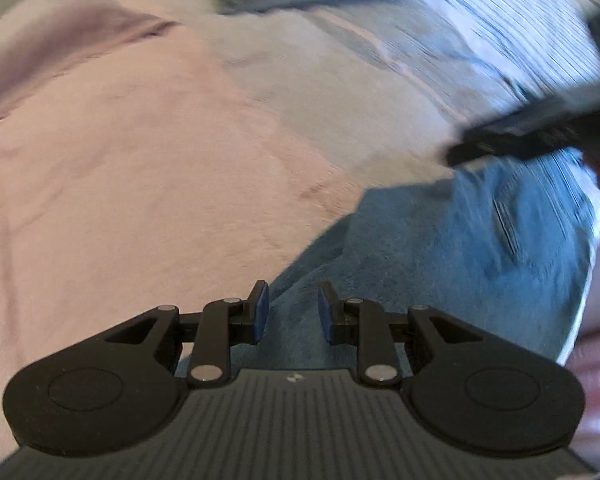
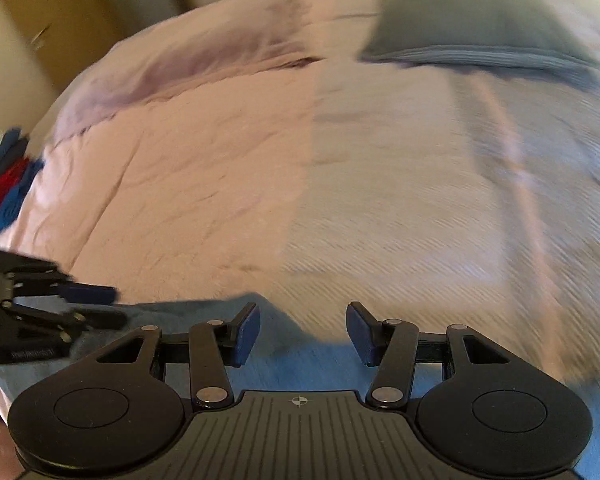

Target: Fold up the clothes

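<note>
On the bed's near edge lies a soft, limp blue garment (image 1: 440,248); my left gripper (image 1: 292,308) and right gripper (image 2: 304,330) hover over it, both agape and empty. I'd pinch its hem corners.

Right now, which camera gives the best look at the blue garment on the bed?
The left wrist view: the blue garment fills its lower right, fold edge visible though blurred. The right wrist view shows only a strip of it behind its own fingers.
</note>
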`<state>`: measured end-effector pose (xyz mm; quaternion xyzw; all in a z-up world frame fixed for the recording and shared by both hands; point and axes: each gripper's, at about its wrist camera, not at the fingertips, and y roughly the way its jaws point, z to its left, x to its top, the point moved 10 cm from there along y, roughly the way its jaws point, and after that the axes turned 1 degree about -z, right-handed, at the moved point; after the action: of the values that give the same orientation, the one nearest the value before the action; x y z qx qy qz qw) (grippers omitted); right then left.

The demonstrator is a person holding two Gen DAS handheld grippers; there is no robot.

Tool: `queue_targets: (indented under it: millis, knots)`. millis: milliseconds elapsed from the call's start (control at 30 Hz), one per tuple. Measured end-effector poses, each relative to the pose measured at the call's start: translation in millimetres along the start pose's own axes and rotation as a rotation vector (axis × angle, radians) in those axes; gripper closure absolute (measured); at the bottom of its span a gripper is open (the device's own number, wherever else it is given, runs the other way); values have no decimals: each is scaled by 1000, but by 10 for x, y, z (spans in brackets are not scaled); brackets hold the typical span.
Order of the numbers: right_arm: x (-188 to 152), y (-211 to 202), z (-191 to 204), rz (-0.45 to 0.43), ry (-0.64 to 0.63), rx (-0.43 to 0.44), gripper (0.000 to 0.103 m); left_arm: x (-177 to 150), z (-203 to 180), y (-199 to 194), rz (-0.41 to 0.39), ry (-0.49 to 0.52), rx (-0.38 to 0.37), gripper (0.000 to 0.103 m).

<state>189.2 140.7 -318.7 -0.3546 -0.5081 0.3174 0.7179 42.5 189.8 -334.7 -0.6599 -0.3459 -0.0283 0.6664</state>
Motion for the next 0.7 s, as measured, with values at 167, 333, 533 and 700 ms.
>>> queue_targets:
  millis: [167, 333, 533, 700]
  knots:
    - [-142, 422, 85, 130, -55, 97, 50, -7, 29, 368, 41, 108, -118, 84]
    - [-253, 504, 24, 137, -59, 115, 72, -22, 100, 445, 42, 132, -150, 103]
    - [-264, 387, 8, 69, -49, 108, 95, -7, -3, 385, 8, 228, -101, 103]
    - [-232, 297, 102, -92, -102, 5, 97, 115, 148, 216, -132, 100, -3, 102]
